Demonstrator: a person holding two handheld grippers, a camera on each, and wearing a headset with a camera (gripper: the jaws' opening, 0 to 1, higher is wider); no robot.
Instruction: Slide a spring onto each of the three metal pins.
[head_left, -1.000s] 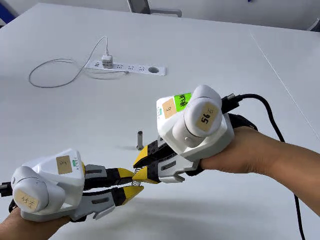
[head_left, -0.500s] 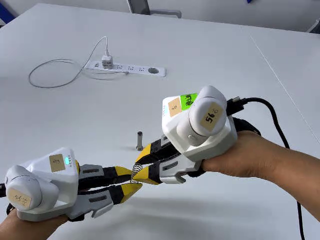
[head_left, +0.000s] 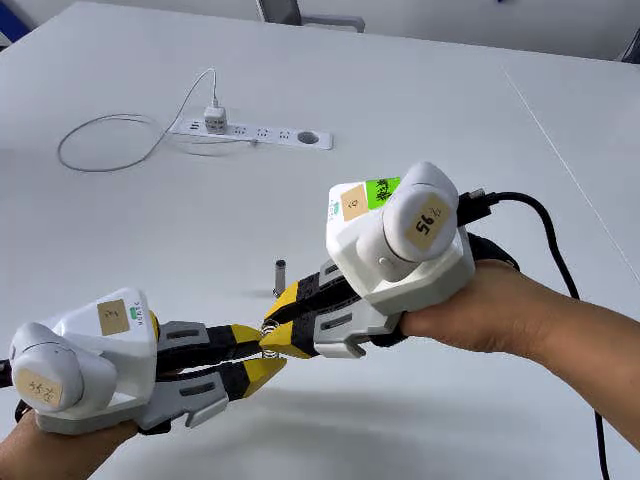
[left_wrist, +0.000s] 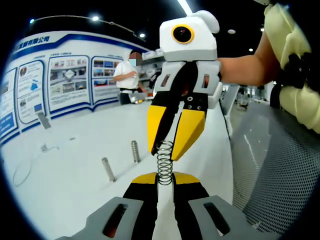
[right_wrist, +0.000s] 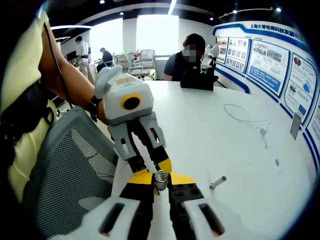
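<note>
- Here, over a white table (head_left: 420, 120), we see 1 spring (left_wrist: 164, 161) held in mid-air between 2 handheld tongs, well short of any pin.
- The left gripper (head_left: 262, 356) has its yellow-tipped tongs pressed together on the spring's lower end. In the left gripper view the coil rises upright from between them.
- The right gripper (head_left: 278, 330) meets it head-on, its tongs pinching the same spring at the upper end. The 2 sets of tips are nearly touching.
- We judge the task partly done. In the left gripper view a ribbed pin (left_wrist: 135, 151) stands on the table with what looks like a coil already around it.
- Just beside it stands a bare pin (left_wrist: 108, 170), smooth and upright, with no spring on it.
- We count 2 pins there and cannot tell where the 3rd stands or how it is dressed.
- What is left, in our reading, is to settle this spring into 1 grip, carry it to the bare pin and lower it over the top, then see to the 3rd.
- As for containers, we cannot tell where spare springs are kept. A power strip (head_left: 250, 133) lies at the table's far side, well apart from the work.
</note>
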